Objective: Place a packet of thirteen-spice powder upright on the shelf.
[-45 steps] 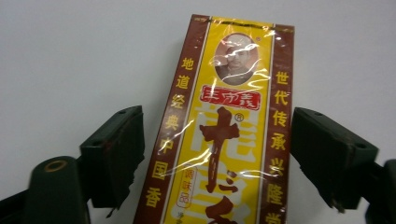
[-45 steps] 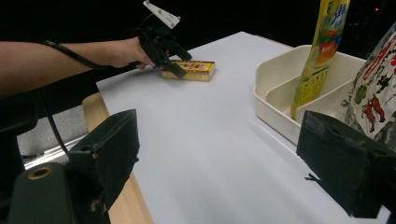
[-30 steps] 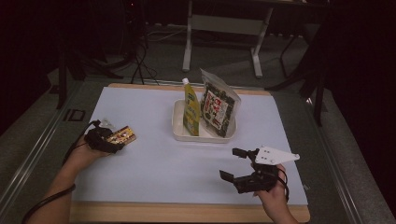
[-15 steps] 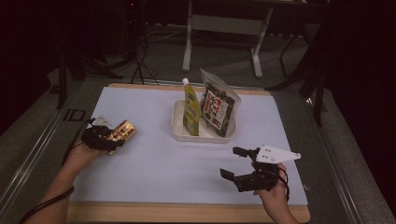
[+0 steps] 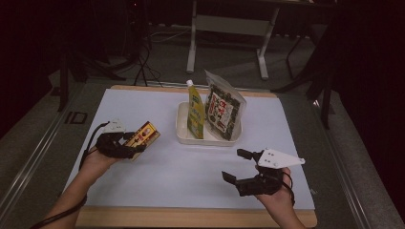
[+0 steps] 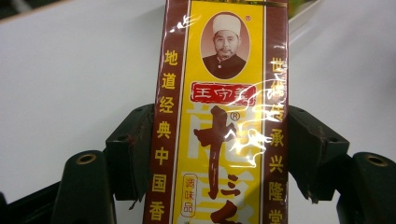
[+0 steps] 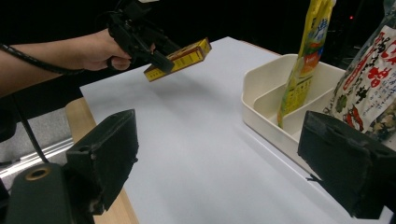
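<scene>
Cellophane glints on the yellow-and-maroon seasoning box (image 6: 219,121), which the left claw (image 5: 125,142) clamps across its long sides and holds off the white tabletop (image 5: 157,171) near the left edge. It looks light and stiff, though the slick wrap could let it slide; the current grip on the narrow sides, about mid-length, seems sound. The right claw (image 5: 243,166) hovers wide open and empty near the front edge. A white divided tray (image 5: 184,136) toward the back edge holds a yellow pouch (image 5: 195,112) and a seaweed bag (image 5: 222,109), both upright.
</scene>
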